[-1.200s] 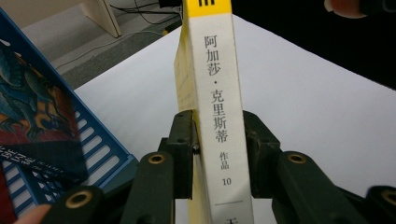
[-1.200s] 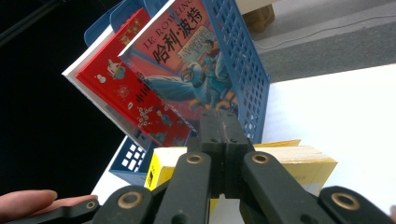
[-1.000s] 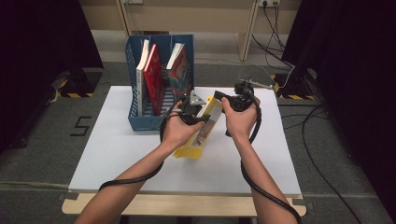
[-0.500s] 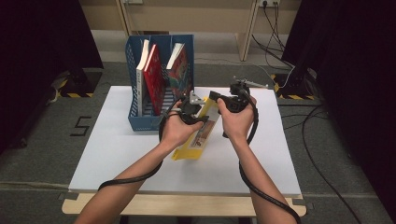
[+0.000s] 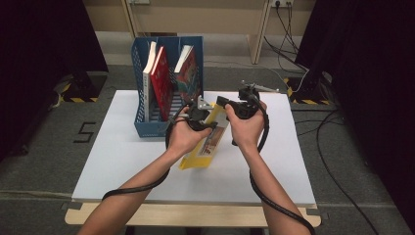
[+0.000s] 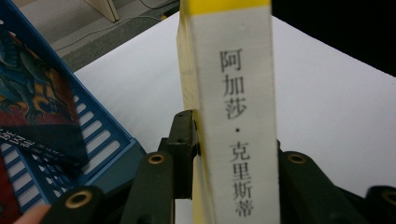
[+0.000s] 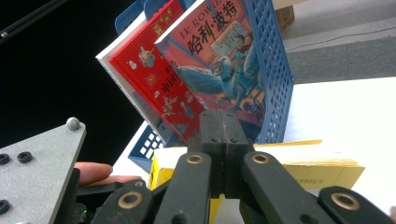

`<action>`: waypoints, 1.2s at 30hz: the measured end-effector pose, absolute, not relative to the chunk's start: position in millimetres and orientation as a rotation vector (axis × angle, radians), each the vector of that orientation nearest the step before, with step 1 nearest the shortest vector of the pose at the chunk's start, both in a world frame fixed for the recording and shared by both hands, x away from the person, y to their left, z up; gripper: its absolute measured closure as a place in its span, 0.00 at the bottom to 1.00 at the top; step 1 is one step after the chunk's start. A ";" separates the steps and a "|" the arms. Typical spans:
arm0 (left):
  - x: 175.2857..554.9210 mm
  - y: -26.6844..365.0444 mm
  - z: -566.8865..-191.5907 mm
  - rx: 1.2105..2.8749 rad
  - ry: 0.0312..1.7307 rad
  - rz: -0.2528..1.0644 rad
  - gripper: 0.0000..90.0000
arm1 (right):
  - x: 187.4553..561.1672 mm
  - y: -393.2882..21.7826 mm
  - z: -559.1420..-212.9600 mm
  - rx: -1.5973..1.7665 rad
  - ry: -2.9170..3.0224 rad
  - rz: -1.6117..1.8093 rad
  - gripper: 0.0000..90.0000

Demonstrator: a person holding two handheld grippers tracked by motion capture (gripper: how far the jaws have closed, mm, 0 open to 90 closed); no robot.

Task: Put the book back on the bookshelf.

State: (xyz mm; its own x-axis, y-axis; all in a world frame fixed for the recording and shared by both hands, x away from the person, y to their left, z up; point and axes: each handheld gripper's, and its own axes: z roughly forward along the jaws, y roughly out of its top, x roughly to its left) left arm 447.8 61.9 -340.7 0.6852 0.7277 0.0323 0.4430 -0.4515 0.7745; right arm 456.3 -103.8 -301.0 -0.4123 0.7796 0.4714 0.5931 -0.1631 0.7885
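Note:
A yellow book with a white spine is tilted over the white table, its lower end resting near the table's middle. My left gripper is shut on its upper part. One pad presses the cover, and the jaws have just tightened a little on it. My right gripper sits shut just to the right, at the book's top end. In the right gripper view its jaws are pressed together, with the book's page edge behind them.
A blue slotted file rack stands at the table's back left. A red book and a colourful illustrated book lean in it. Cables trail from both grippers along the forearms. Dark curtains flank the table.
My right gripper has edged left toward the top end of the yellow book. The left hand and the book have stayed where they were.

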 end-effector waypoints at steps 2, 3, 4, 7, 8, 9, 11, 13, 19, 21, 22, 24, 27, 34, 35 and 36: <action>448.0 61.8 -340.9 2.116 0.895 0.467 0.76 | 456.7 -103.7 -301.2 1.593 1.910 1.618 1.00; 448.0 61.8 -340.9 2.116 0.895 0.467 0.76 | 456.8 -103.8 -301.3 1.591 1.910 1.618 1.00; 448.1 61.9 -341.0 2.116 0.895 0.467 0.76 | 456.8 -103.8 -301.3 1.591 1.910 1.618 1.00; 448.2 61.7 -341.4 2.110 0.898 0.465 0.77 | 456.6 -103.6 -301.2 1.598 1.912 1.624 1.00; 448.4 62.1 -341.0 2.116 0.899 0.464 0.77 | 456.6 -103.7 -301.0 1.594 1.913 1.619 1.00; 448.4 62.1 -341.0 2.116 0.899 0.464 0.77 | 456.4 -103.6 -301.0 1.593 1.913 1.620 1.00; 448.2 61.6 -341.7 2.106 0.901 0.464 0.77 | 456.2 -103.5 -301.1 1.592 1.912 1.620 1.00; 448.1 61.6 -341.8 2.105 0.902 0.465 0.78 | 456.2 -103.7 -301.2 1.592 1.912 1.620 1.00; 446.5 63.1 -342.6 2.089 0.911 0.464 0.83 | 456.1 -104.2 -301.2 1.595 1.914 1.636 0.99; 445.9 64.6 -342.6 2.086 0.907 0.456 0.83 | 455.3 -106.8 -301.8 1.595 1.900 1.657 0.94; 445.9 64.6 -342.6 2.086 0.907 0.456 0.83 | 455.3 -106.8 -301.8 1.595 1.900 1.657 0.94; 445.3 67.4 -342.6 2.076 0.908 0.443 0.84 | 451.5 -116.5 -301.2 1.604 1.838 1.691 0.91; 444.8 69.5 -342.6 2.067 0.908 0.438 0.84 | 450.2 -125.2 -300.4 1.619 1.791 1.705 0.89; 442.3 77.6 -343.1 2.040 0.906 0.427 0.84 | 452.9 -154.5 -320.2 1.711 1.731 1.640 0.86; 442.5 79.8 -343.1 2.032 0.904 0.426 0.84 | 453.3 -160.3 -328.6 1.735 1.730 1.616 0.86; 442.4 80.9 -342.9 2.030 0.905 0.426 0.84 | 453.7 -162.5 -332.2 1.755 1.727 1.613 0.86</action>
